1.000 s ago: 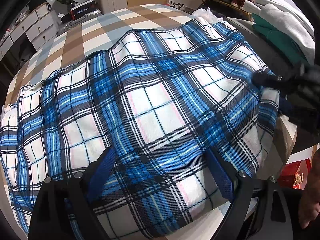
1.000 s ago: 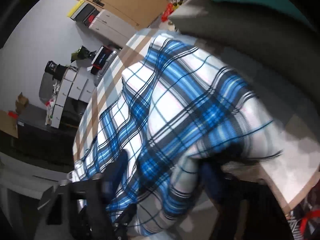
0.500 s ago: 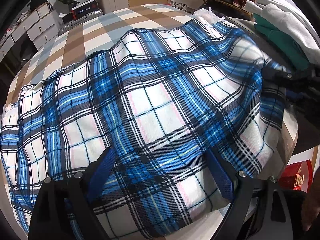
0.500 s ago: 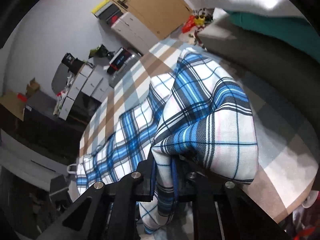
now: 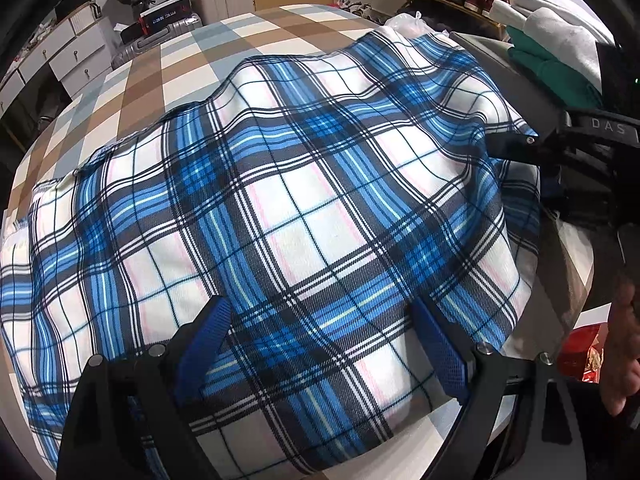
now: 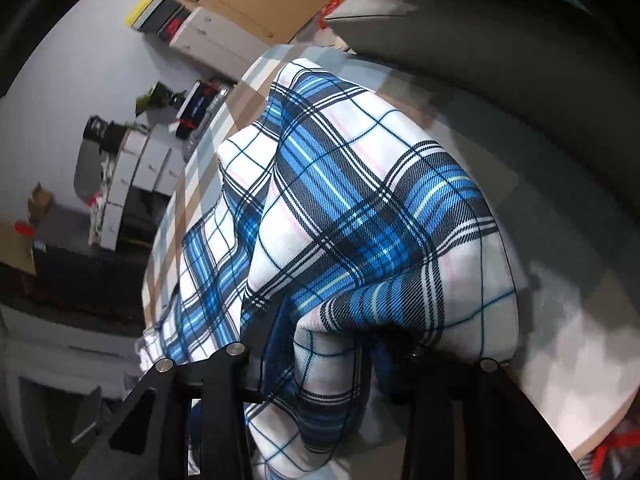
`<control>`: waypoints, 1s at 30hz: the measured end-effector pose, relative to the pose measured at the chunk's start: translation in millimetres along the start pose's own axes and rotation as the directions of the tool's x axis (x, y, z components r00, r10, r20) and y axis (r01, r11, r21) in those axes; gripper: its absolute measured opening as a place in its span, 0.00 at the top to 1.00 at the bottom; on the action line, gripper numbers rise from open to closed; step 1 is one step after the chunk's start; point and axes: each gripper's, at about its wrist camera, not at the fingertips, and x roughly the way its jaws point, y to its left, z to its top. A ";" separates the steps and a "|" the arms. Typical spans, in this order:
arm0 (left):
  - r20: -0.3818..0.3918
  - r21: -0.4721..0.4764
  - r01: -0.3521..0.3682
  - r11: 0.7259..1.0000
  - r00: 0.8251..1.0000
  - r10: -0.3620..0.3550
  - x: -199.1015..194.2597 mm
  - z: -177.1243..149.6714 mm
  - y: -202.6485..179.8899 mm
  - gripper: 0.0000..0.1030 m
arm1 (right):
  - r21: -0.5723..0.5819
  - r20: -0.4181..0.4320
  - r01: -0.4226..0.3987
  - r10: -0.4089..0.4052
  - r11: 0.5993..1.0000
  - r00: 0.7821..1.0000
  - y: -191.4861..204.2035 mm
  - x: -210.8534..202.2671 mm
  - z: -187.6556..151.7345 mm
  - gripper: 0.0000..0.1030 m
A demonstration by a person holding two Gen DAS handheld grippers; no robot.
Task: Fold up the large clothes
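Between the opening fingers of the right gripper (image 6: 324, 344) hangs the plaid garment (image 6: 360, 216); its fold may slip out. Left gripper (image 5: 320, 344) stands apart, holding nothing.

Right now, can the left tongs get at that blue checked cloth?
Probably yes. The left tongs hang wide open right over the blue checked cloth, blue pads either side of a stretch of it, with nothing in between.

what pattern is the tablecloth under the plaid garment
Brown, cream and grey-blue checks on the tablecloth, clearest in the left wrist view.
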 end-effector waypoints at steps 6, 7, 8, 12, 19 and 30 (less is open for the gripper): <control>-0.007 -0.017 0.006 1.000 1.000 -0.006 2.6 6.0 0.4 0.13 | -0.244 0.207 0.032 0.020 0.969 0.978 46.3 -37.3 -12.3 0.93; -0.011 -0.015 0.009 1.000 1.000 -0.009 2.2 5.7 0.8 0.13 | -0.286 0.237 0.035 0.035 0.957 0.971 56.3 -42.9 -18.4 0.93; -0.014 -0.013 0.013 1.000 1.000 -0.013 1.6 4.9 1.4 0.13 | -0.341 0.270 0.045 0.052 0.939 0.962 67.9 -50.8 -27.5 0.94; -0.009 0.001 0.021 1.000 1.000 -0.021 0.3 2.5 0.9 0.13 | -0.411 0.342 0.119 0.032 0.904 0.939 76.3 -68.1 -46.4 0.96; -0.010 0.017 0.031 0.999 0.999 -0.031 -1.8 0.7 0.9 0.13 | -0.209 0.228 0.076 -0.027 0.975 0.973 12.1 -62.9 -25.9 0.94; 0.001 0.043 0.019 0.999 1.000 -0.019 -3.6 -5.2 -3.5 0.13 | -0.026 0.122 0.005 -0.002 1.000 0.993 -9.4 -38.6 -4.8 0.29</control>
